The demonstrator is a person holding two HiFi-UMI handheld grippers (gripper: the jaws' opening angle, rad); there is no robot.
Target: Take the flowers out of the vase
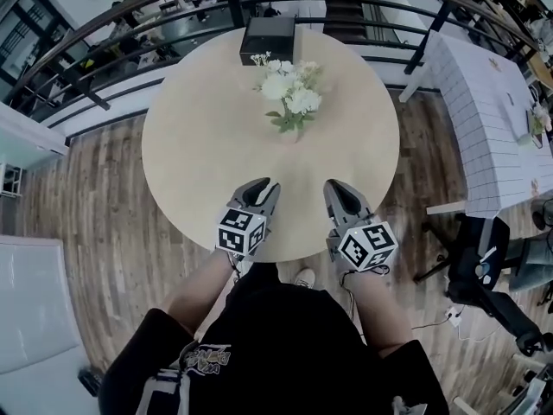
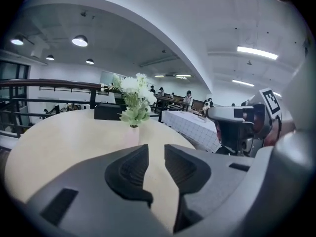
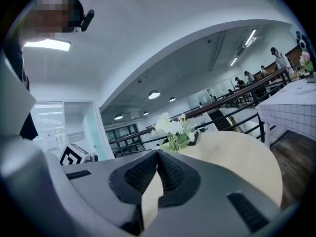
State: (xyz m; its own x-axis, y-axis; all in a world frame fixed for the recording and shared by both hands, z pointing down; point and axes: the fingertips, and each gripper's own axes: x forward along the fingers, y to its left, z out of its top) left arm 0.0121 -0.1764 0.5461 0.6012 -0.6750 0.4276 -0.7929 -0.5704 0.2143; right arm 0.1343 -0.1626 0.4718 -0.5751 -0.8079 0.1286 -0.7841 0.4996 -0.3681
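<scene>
The flowers [image 1: 290, 89], a white bunch with green leaves, are standing upright in the vase [image 2: 133, 134], stems down inside it. That vase is pale and small, hard to pick out against the tabletop. It sits on the round wooden table [image 1: 194, 158], on the half away from the person.

Just beyond the vase, at the table's far edge, there's a black box [image 1: 268, 38]. Past the box, a dark railing [image 1: 112, 26] curves around behind.

Now the near side of the vase. The left gripper [image 1: 264, 187] is over the table's near edge, well apart from the vase and pointing toward it. Its fingers stand a little apart, with only bare tabletop showing through the gap and nothing between them. The right gripper [image 1: 338, 188] is alongside it, about level with it and just as far from the vase. Its fingers are together, tips touching, gripping nothing. In both gripper views the bunch sits a little to one side of the line of the fingers, clear of them.

Off to the right of the vase, across a strip of wooden floor [image 1: 86, 232], stands a second table [image 1: 484, 119] under a white checked cloth.
</scene>
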